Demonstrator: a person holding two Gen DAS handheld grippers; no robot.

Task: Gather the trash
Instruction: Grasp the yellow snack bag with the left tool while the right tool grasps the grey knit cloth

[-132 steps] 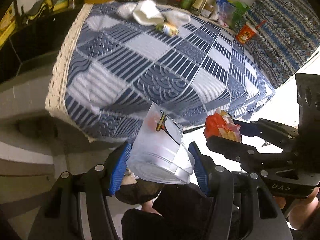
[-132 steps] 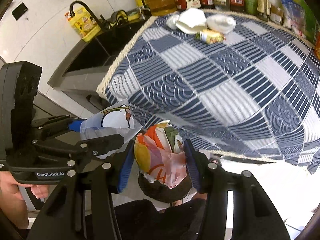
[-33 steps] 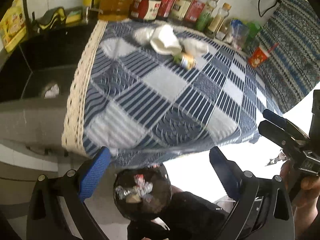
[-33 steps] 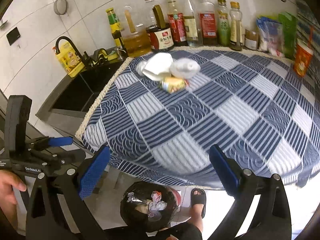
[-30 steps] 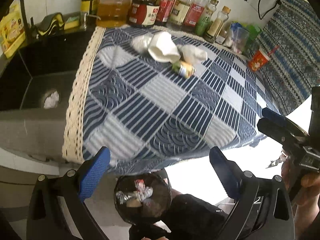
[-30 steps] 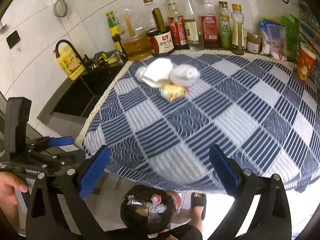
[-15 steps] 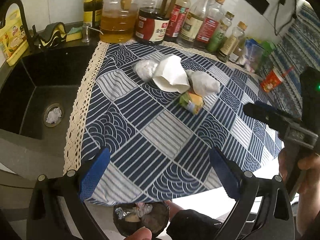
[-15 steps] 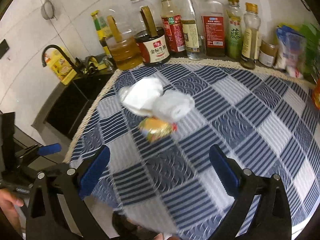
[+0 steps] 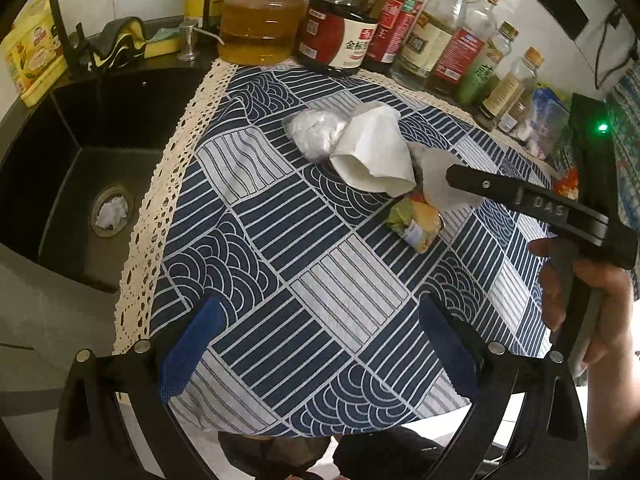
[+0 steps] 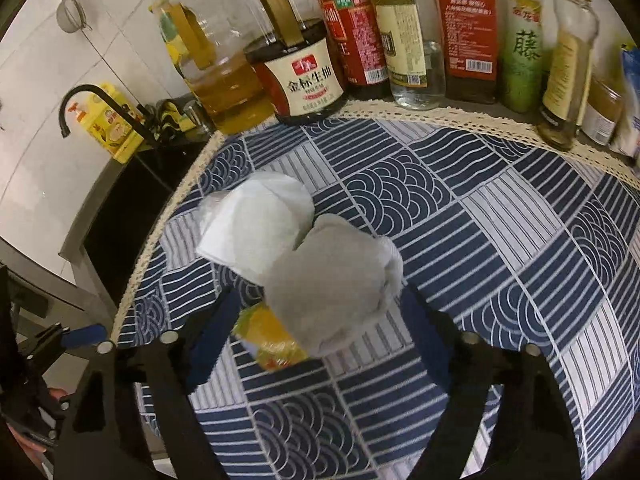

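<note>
A small heap of trash lies on the blue-and-white tablecloth point(image 9: 328, 292): a clear plastic wad point(image 9: 316, 136), a folded white paper point(image 9: 376, 160), a crumpled tissue point(image 10: 340, 280) and a yellow-green wrapper point(image 10: 272, 336). My right gripper point(image 10: 320, 330) is low over the heap and its jaws are closing. The tissue and the wrapper sit between its blue pads, with no firm press visible. In the left wrist view the right gripper point(image 9: 520, 200) reaches in from the right, held by a hand point(image 9: 580, 292). My left gripper point(image 9: 316, 340) hovers open and empty over the cloth's near edge.
Sauce and oil bottles point(image 10: 296, 76) line the back of the counter. A black sink point(image 9: 80, 168) with a white wad in its drain point(image 9: 112, 212) lies to the left, beside a yellow detergent bottle point(image 9: 28, 60). The dark bin rim point(image 9: 272, 452) peeks out below the table edge.
Both grippers moved from above the floor bin forward over the table. The right one dropped onto the trash heap and its jaws narrowed around the tissue and wrapper. The bin slid almost out of view.
</note>
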